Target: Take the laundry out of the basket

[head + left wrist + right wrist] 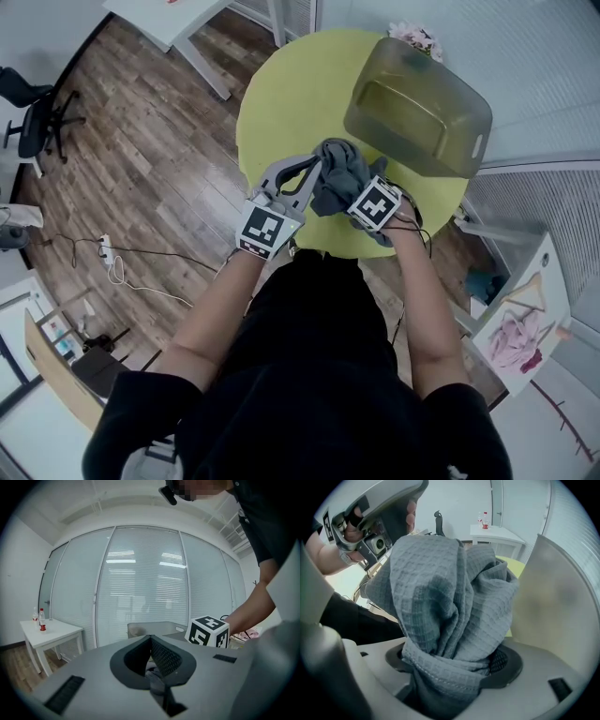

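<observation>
A grey waffle-weave cloth (336, 173) hangs bunched between both grippers over the near side of the round yellow table (281, 94). My right gripper (354, 192) is shut on a thick bundle of the cloth (450, 597), which fills the right gripper view. My left gripper (315, 169) points up at the cloth's left edge. Its jaws meet at the tips (151, 641), and a small fold of cloth (152, 674) is pinched between them. The translucent olive basket (375, 112) stands on the table behind the cloth, with nothing visible inside.
A white table (169, 19) and a black office chair (37, 112) stand on the wooden floor to the left. Cables (122, 262) lie on the floor. A box with pink clothes (520, 328) sits at the lower right. Window blinds run behind the table.
</observation>
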{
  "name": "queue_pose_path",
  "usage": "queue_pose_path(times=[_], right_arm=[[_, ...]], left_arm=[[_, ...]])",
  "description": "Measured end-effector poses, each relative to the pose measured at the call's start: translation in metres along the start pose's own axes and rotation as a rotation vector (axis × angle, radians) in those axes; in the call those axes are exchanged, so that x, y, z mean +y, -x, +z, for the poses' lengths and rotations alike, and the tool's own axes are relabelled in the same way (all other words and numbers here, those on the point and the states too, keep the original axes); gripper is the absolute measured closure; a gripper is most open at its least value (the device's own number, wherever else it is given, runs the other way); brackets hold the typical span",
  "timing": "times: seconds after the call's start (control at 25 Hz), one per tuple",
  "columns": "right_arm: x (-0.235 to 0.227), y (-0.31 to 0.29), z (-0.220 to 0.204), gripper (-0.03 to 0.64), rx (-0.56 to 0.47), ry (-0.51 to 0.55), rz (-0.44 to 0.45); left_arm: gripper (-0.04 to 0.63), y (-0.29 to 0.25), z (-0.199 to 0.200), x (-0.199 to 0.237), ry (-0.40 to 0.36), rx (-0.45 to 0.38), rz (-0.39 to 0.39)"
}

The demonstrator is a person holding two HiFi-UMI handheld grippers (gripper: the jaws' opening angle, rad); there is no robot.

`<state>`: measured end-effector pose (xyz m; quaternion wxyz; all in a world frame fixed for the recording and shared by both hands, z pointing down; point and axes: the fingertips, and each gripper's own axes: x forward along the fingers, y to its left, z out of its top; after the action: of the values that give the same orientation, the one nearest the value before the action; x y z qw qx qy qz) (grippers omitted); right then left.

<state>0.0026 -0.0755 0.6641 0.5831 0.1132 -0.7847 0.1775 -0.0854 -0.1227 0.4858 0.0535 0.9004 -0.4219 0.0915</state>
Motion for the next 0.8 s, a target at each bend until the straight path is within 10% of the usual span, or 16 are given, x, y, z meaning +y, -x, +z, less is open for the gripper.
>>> queue_pose_path(times=[0.8], right_arm=[[-0.007,-0.071,-0.013,0.232,-0.009,0.080,0.040]], left_arm=[[0.584,-0.036,-0.087,-0.020,0.055,0.104,-0.030]])
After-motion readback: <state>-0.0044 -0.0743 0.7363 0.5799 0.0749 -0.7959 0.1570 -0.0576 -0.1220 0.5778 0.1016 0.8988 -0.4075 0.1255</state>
